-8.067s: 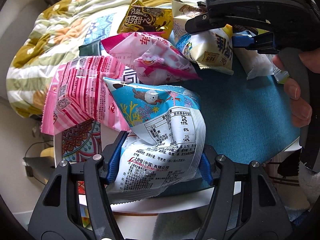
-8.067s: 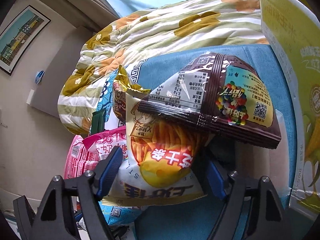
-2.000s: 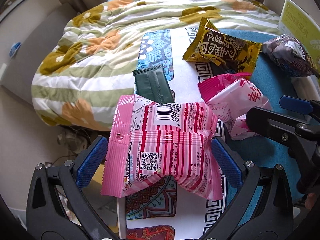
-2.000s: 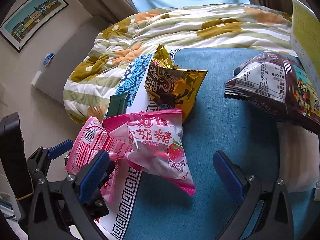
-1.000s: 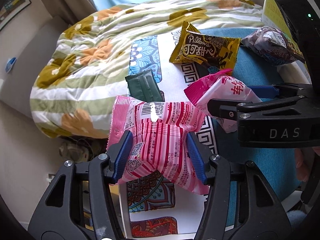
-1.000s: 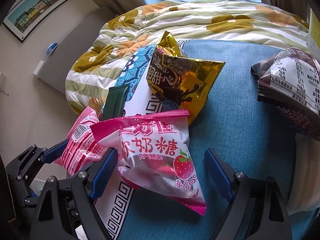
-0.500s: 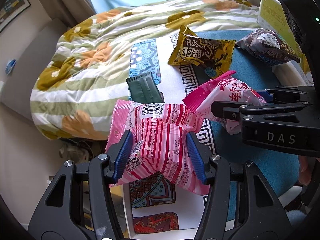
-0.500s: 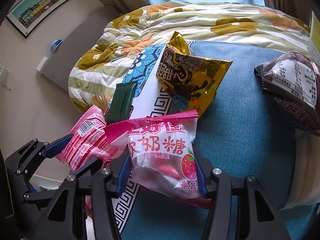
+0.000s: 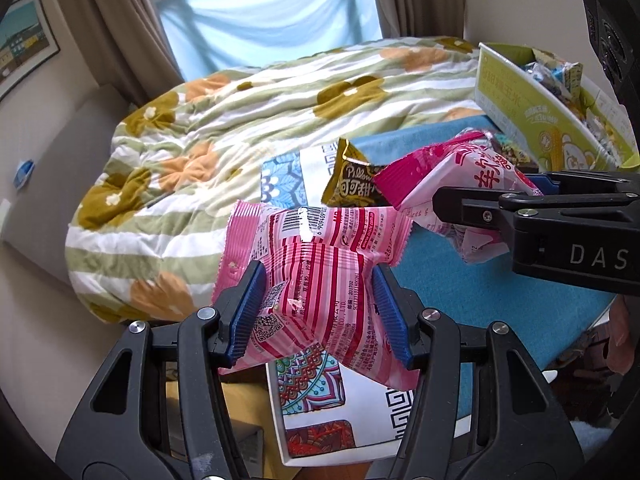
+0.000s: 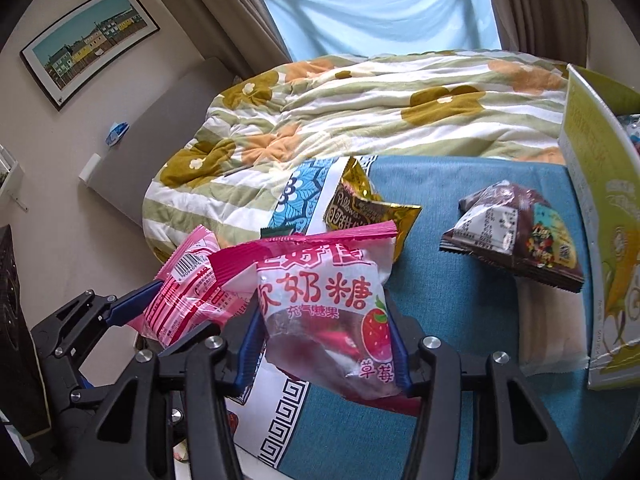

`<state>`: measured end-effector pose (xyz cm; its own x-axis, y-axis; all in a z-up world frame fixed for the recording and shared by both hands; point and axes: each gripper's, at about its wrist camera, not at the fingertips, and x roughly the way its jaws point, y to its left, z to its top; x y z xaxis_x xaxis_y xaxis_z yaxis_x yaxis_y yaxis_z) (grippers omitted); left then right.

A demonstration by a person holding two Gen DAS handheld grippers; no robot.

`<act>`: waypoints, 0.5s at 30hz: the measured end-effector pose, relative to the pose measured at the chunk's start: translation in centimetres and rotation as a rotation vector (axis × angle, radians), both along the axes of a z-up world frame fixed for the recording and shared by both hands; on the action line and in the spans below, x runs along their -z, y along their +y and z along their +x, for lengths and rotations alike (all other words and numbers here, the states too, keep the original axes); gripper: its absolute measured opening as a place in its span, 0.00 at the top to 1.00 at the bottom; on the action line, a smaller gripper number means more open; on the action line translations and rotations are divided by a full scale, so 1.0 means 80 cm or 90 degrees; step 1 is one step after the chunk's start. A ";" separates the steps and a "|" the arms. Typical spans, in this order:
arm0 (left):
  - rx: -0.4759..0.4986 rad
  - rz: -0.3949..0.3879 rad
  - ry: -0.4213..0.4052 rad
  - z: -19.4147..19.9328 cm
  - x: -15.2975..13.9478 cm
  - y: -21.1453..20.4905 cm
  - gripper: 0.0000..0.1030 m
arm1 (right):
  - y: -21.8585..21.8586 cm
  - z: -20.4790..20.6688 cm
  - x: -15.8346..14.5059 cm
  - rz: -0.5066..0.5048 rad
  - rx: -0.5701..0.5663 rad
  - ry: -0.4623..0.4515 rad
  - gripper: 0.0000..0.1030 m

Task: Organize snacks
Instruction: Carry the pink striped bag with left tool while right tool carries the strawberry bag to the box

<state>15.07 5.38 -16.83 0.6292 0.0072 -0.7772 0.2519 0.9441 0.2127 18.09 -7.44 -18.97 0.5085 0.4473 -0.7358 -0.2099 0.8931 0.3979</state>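
Striped pink bag (image 9: 316,276), pinched between the blue pads of my left tongs (image 9: 318,312) and lifted clear of the table (image 9: 492,292); strawberry candy bag (image 10: 328,312), clamped likewise in my right tongs (image 10: 324,348) and held above the table's near edge. Both bags hang side by side, the candy bag just beside and slightly ahead of the striped one. Beyond them on the table lie a gold bag (image 10: 368,212) and a dark bag (image 10: 516,232), and at the far right stands the green box (image 10: 596,216), which already holds several snacks and is, I judge, the destination. A quilt (image 10: 340,112) covers the bed behind. Risks as I see them: both packs are air-filled and slick, so a pillow-shaped bag may squirt from the pads if grip slackens; the two tongs travel close together and could collide; and a bag might catch the box wall and tip it.
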 end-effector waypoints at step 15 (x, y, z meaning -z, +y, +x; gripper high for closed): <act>0.147 -0.078 -0.119 0.008 -0.127 -0.133 0.50 | -0.146 -0.062 -0.141 -0.023 0.207 -0.105 0.53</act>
<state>15.73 -5.24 -6.64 0.7348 -0.2393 -0.6346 0.4304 0.8877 0.1636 13.17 -19.14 -7.72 0.7331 0.2177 -0.6443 0.0287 0.9367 0.3491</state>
